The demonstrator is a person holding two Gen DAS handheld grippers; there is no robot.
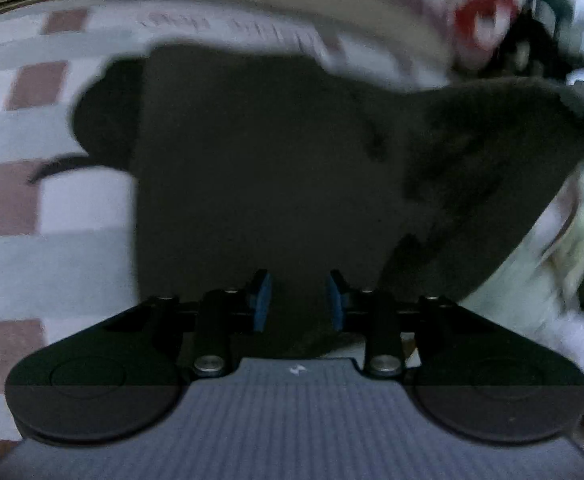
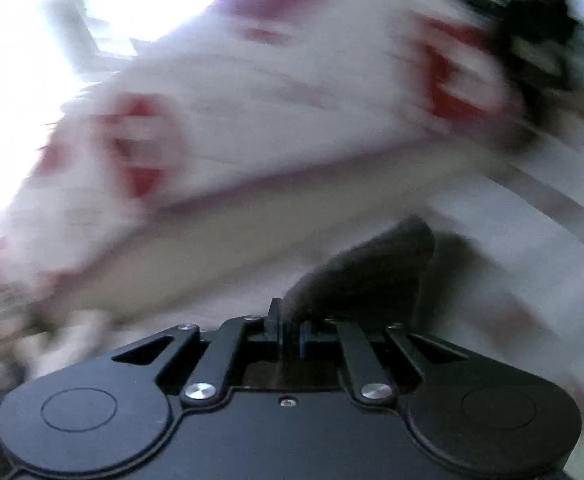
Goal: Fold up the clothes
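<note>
Dark garment (image 1: 276,168) spread flat on a checked bedsheet (image 1: 32,240), its right flap lifted and its far edge blurred beyond reading; left claw (image 1: 299,300) parted over the near hem, gripping nothing. Right claw (image 2: 291,330) pinched tight on dark cloth (image 2: 372,276), everything beyond smeared to red-and-white streaks.

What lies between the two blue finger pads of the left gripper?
In the left wrist view, dark garment fabric runs through the gap of the left gripper; the pads stand apart, not pinching it.
</note>
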